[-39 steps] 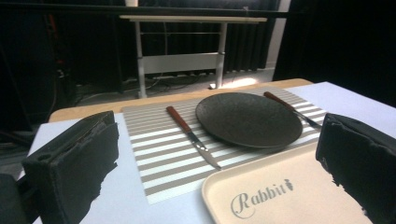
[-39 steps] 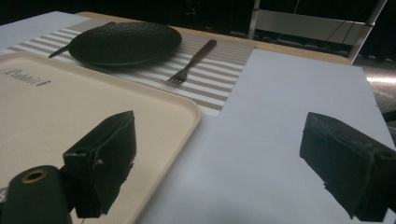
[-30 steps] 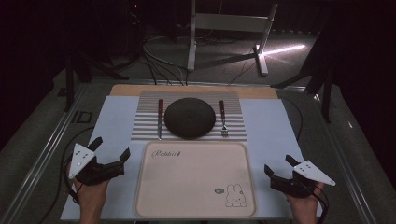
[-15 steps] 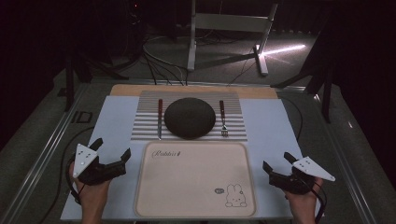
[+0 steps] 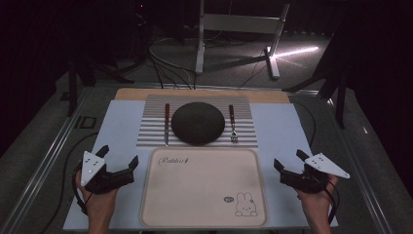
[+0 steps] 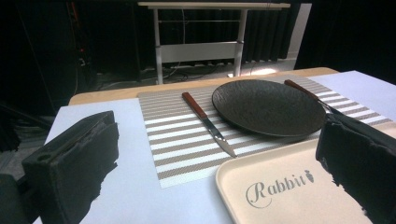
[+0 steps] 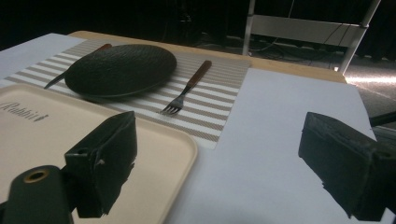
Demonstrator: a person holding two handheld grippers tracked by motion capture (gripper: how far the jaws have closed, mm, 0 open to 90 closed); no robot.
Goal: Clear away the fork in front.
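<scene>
A black plate sits in the middle of a striped placemat, with a knife to its left and a fork to its right. In front of the mat lies a beige tray printed with "Rabbit" and a bunny; nothing is on it. My left gripper hovers open just left of the tray, its jaws wide apart and empty. My right gripper is open and empty at the tray's right side. The left gripper view looks over the knife and plate; the right gripper view shows the fork.
A white sheet covers the wooden table under the mat and tray. A metal rail runs along the table's left side. Behind the table stands a white frame, with cables on the dark floor.
My left gripper has drifted slightly toward the near edge of the table. The right gripper and the tableware have stayed put.
</scene>
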